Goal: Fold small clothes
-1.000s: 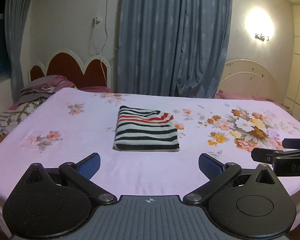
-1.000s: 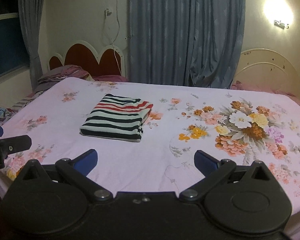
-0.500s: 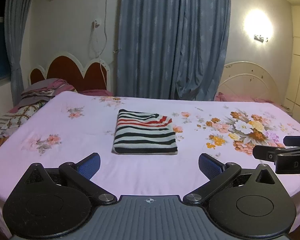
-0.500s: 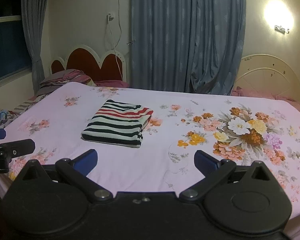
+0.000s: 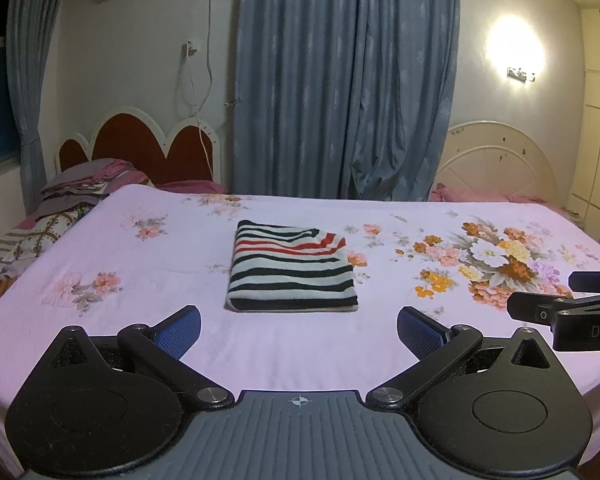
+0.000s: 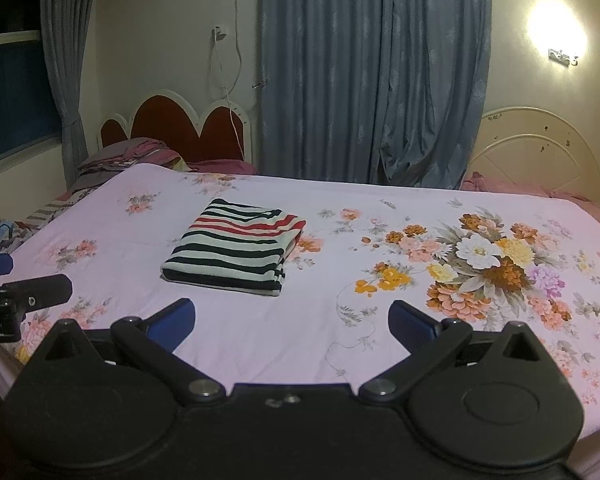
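Observation:
A striped garment, black, white and red, lies folded into a neat rectangle on the pink floral bedsheet. It also shows in the right wrist view. My left gripper is open and empty, held back from the garment near the bed's front edge. My right gripper is open and empty, to the right of the garment and apart from it. The right gripper's fingers show at the right edge of the left wrist view. The left gripper's fingers show at the left edge of the right wrist view.
A red scalloped headboard and a pile of bedding stand at the back left. Blue curtains hang behind the bed. A cream headboard stands at the back right. A wall lamp glows there.
Both grippers have pulled back and tilted up a little, so the folded garment sits lower and farther off in both views. Both stay open. The garment has not moved.

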The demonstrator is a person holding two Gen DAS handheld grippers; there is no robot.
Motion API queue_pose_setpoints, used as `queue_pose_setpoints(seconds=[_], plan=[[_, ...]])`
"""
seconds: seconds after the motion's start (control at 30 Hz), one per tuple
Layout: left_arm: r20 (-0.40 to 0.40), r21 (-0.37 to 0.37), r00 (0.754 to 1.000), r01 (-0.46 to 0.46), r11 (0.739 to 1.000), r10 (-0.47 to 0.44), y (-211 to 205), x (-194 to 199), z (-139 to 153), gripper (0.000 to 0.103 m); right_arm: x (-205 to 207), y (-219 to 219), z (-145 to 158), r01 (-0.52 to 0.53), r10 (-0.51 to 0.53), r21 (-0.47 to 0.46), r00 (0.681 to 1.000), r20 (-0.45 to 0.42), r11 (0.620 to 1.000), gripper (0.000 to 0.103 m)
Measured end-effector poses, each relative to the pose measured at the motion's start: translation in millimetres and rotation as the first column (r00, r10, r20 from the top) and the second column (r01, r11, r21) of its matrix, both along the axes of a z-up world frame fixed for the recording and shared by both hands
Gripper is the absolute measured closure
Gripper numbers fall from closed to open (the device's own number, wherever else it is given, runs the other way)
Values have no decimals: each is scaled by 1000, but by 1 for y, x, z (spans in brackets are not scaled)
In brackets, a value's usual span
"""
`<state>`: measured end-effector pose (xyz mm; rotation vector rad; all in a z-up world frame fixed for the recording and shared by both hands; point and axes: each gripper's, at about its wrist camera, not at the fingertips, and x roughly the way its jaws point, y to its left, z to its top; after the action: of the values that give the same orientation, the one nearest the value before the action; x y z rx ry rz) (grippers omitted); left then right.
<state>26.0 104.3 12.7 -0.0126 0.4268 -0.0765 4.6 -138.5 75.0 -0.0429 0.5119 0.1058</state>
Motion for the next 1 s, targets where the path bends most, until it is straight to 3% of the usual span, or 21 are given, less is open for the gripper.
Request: queue_pose_setpoints(seconds=[1.0], plan=[[5, 10, 1000, 15, 1000, -15, 3, 10, 0, 0, 4, -2, 0, 3, -3, 11, 1000, 2, 1000, 1]])
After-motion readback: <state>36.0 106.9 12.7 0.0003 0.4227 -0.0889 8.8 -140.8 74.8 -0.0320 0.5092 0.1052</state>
